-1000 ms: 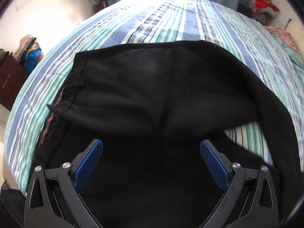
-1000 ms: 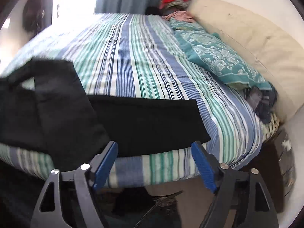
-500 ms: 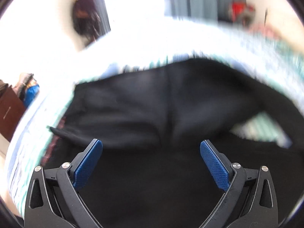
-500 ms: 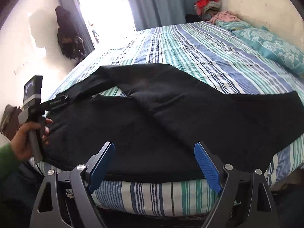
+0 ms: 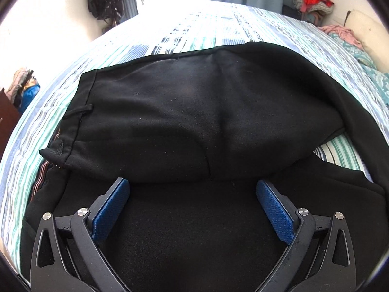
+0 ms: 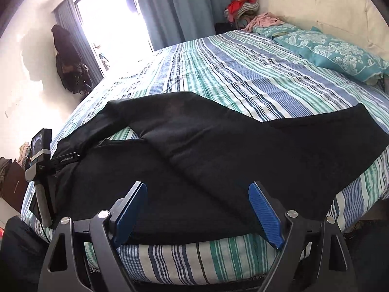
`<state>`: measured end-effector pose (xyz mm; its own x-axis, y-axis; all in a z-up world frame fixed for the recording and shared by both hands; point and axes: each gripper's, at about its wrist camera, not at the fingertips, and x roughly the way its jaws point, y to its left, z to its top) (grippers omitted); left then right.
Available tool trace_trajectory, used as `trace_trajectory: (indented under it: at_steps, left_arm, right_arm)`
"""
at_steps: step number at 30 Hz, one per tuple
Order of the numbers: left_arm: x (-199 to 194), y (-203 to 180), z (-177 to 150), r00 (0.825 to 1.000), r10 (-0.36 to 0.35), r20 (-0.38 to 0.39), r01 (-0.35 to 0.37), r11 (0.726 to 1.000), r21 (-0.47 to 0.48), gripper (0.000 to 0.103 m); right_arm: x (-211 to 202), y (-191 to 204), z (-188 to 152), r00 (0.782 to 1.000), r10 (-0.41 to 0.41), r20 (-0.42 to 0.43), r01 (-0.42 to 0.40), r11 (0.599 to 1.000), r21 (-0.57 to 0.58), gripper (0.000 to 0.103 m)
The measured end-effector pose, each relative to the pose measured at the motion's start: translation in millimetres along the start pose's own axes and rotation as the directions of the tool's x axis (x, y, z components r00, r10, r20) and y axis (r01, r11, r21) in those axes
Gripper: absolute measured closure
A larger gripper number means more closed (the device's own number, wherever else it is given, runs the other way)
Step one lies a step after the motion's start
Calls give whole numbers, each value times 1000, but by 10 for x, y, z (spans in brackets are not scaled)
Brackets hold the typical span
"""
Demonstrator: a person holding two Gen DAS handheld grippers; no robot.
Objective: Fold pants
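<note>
Black pants lie on the striped bed, the waistband at the left with a belt loop sticking out. One leg is folded across the other; the legs reach right to the hem. My left gripper is open and empty, hovering over the near part of the pants by the waist. It also shows in the right wrist view at the left. My right gripper is open and empty, at the bed's front edge before the middle of the pants.
The bed has a blue-green striped sheet. Teal pillows and a cream headboard are at the right. Clothes pile sits in the far corner. Dark bags hang on the left wall. A brown cabinet stands left.
The right gripper has swung left from the leg hems to face the middle of the pants and drawn slightly closer. The left gripper has tilted up and steadied over the waist. Both stay open.
</note>
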<state>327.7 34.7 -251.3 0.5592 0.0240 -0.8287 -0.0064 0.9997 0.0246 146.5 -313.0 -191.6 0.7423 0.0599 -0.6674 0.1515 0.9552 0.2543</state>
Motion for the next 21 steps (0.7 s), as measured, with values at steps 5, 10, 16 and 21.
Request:
trace_trajectory:
  at_steps: [5,10,16,21]
  left_arm:
    - [37,-5,39,1000,1,-1,-1,1000,1,0]
    - [40,-7,41,1000,1,-1,-1,1000,1,0]
    - [40,-4,39,1000,1,-1,-1,1000,1,0]
    - [39,-6,38,1000,1,-1,-1,1000,1,0]
  right_arm:
    - [-75,12,34,999,20,31,-21,1000,19,17]
    - [-223,43,27,997,21,74,-21,1000,-2,17]
    - [-264,-54,23,996,19,83,-22,999,26,17]
    - [-278,-83,14,996,20,82,-25,998,53,17]
